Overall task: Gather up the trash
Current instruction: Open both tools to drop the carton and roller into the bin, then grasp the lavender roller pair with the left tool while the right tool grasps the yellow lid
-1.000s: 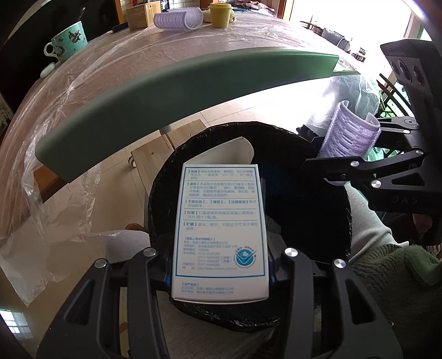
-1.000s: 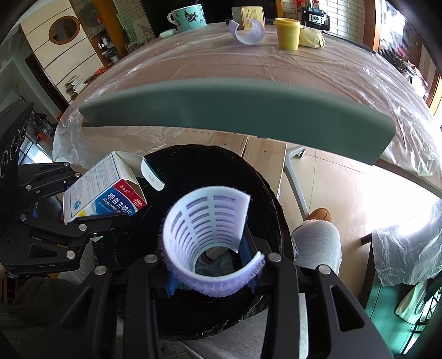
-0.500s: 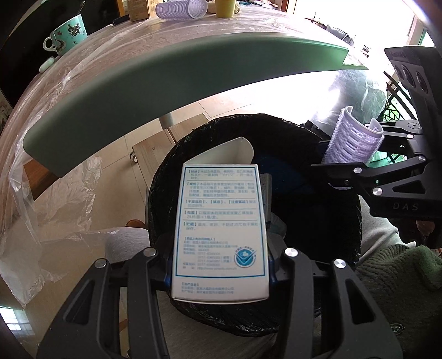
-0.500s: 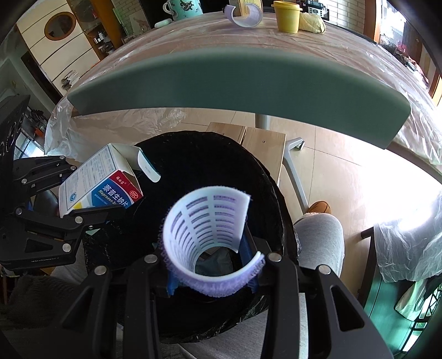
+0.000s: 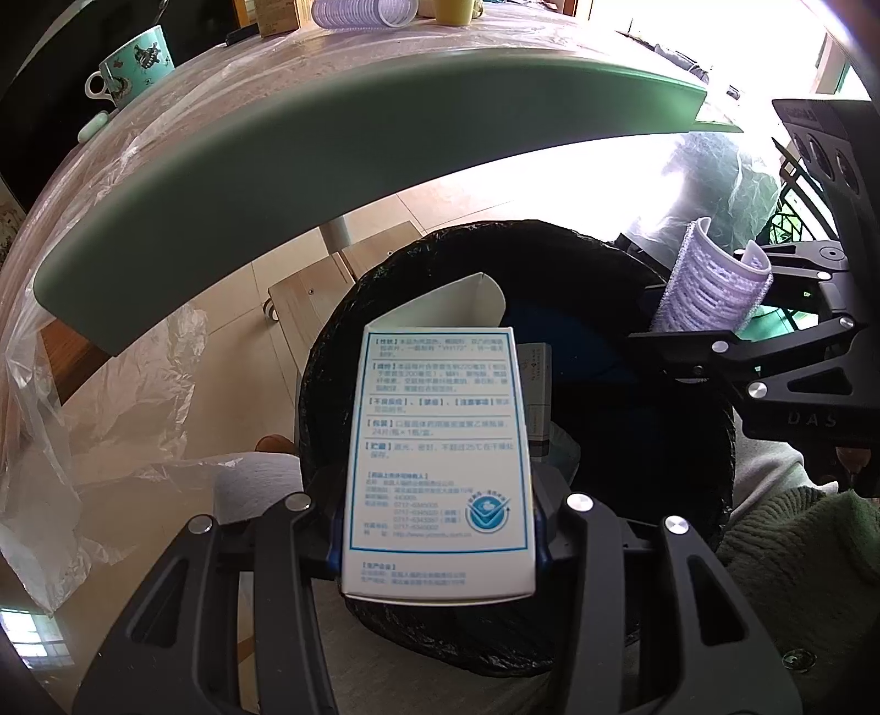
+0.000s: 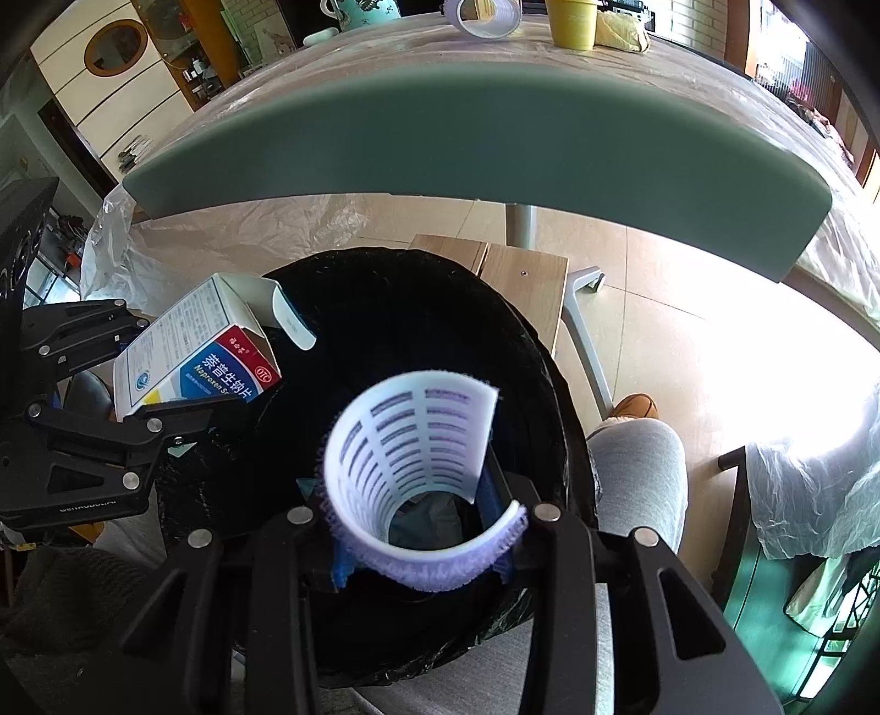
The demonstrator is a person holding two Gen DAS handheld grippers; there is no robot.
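My left gripper (image 5: 440, 528) is shut on a white and blue medicine box (image 5: 440, 456) with its end flap open, held over the black-lined trash bin (image 5: 632, 440). The box also shows in the right wrist view (image 6: 192, 352). My right gripper (image 6: 423, 528) is shut on a split purple hair roller (image 6: 412, 456), held over the same bin (image 6: 385, 341). The roller also shows in the left wrist view (image 5: 709, 286). Some trash lies at the bottom of the bin.
The green table edge (image 5: 330, 165) arches above the bin, covered in plastic sheet. On the table stand a teal mug (image 5: 132, 66), another purple roller (image 5: 357, 11) and a yellow cup (image 6: 572, 22). The person's grey-clad knee (image 6: 638, 456) is right of the bin.
Both grippers have sunk lower beneath the table edge and closer over the bin, still holding the box and the roller.
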